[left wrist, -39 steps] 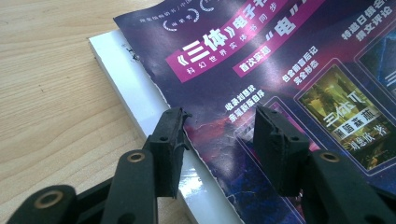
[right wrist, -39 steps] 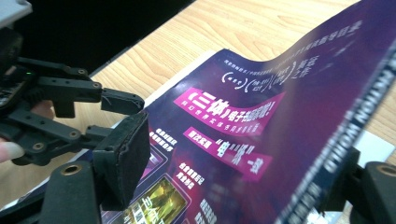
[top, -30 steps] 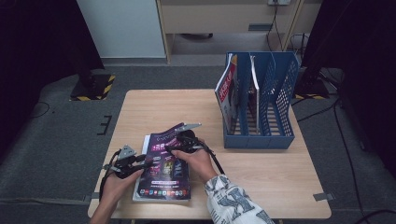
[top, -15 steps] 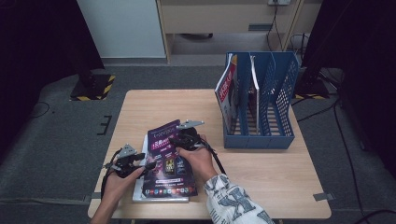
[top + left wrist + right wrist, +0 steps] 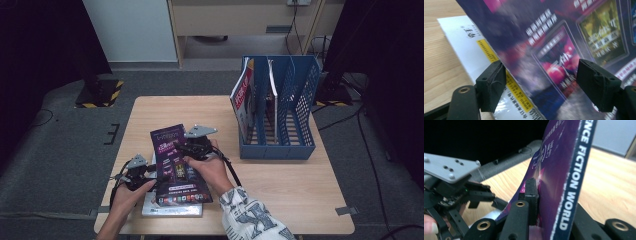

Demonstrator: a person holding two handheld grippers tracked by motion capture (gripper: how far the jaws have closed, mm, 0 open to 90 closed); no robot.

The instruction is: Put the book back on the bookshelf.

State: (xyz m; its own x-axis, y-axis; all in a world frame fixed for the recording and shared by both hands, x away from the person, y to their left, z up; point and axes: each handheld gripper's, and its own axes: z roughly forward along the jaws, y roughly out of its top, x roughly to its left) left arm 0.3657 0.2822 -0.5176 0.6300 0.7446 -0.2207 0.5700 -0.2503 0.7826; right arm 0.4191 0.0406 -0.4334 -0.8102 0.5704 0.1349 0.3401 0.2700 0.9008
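Your right gripper [image 5: 186, 148] has its fingers [image 5: 531, 195] clamped on the spine edge of the purple magazine [image 5: 177, 165], and the magazine is tilted up off the stack near the front left of the desk [image 5: 280, 185]. Its lower end is close above the white booklet [image 5: 172, 207] underneath; you cannot tell whether they touch. In the right gripper view the spine, lettered "FICTION WORLD", runs up past the pad, and the cover bows away to the left.

Your left gripper [image 5: 150, 177] sits at the magazine's left edge with its fingers [image 5: 491, 86] spread wide. One pad is beside the white booklet's yellow strip, the other over the magazine's cover, and neither is closed on anything.

Judge this as a light, limp thing. The glossy cover will probably slide against the pads, and a thin magazine held by one edge is likely to sag and fan open. The spine is the stiffest part, so your present hold is well placed. Keep the pinch close to the bound edge rather than out on the loose pages, which would crease or tear. If it flops, take a second hold with the left fingers on the lower part of the cover.

The blue file rack [image 5: 277, 145] stands well apart at the right, with other magazines [image 5: 243, 97] upright in its slots.
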